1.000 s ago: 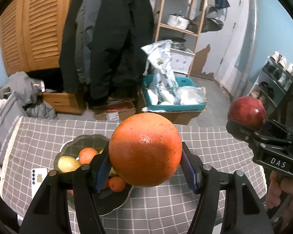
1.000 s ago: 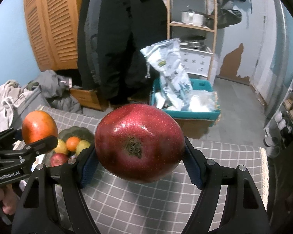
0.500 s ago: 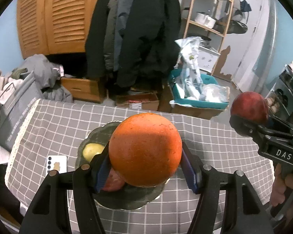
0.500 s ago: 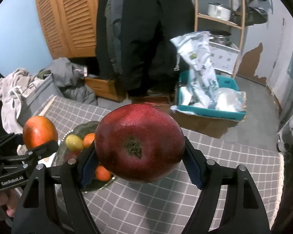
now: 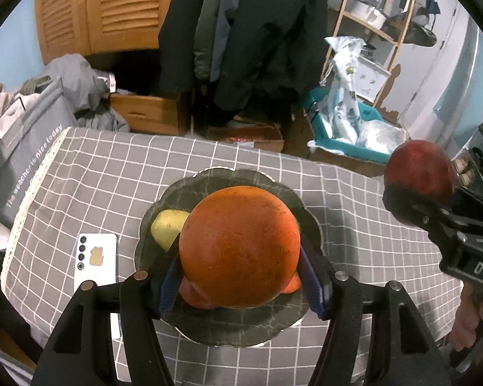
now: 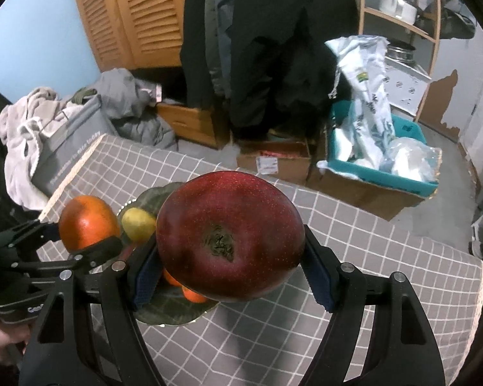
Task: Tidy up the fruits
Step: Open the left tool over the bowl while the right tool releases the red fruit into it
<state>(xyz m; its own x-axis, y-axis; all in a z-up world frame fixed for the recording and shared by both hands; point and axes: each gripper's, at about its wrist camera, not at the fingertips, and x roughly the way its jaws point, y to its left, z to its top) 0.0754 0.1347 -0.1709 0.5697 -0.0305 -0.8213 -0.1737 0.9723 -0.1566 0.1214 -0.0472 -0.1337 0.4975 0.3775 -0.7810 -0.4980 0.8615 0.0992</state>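
Note:
My left gripper (image 5: 240, 273) is shut on a large orange (image 5: 240, 244) and holds it above the dark scalloped plate (image 5: 273, 325). The plate holds a yellow fruit (image 5: 167, 228), a red fruit and small oranges, mostly hidden behind the orange. My right gripper (image 6: 230, 270) is shut on a dark red pomegranate (image 6: 230, 238) and holds it above the table, right of the plate (image 6: 154, 315). In the right wrist view the left gripper with its orange (image 6: 87, 226) shows at the left. In the left wrist view the pomegranate (image 5: 418, 173) shows at the right.
The table has a grey checked cloth (image 5: 112, 173). A white phone (image 5: 95, 263) lies left of the plate. A grey bag (image 5: 19, 148) and clothes sit beyond the left edge. Boxes and a teal bin (image 5: 347, 148) stand on the floor behind.
Both grippers have tilted downward and moved over the table. The left gripper's orange now hangs over the plate instead of right of it. Both stay shut on their fruits.

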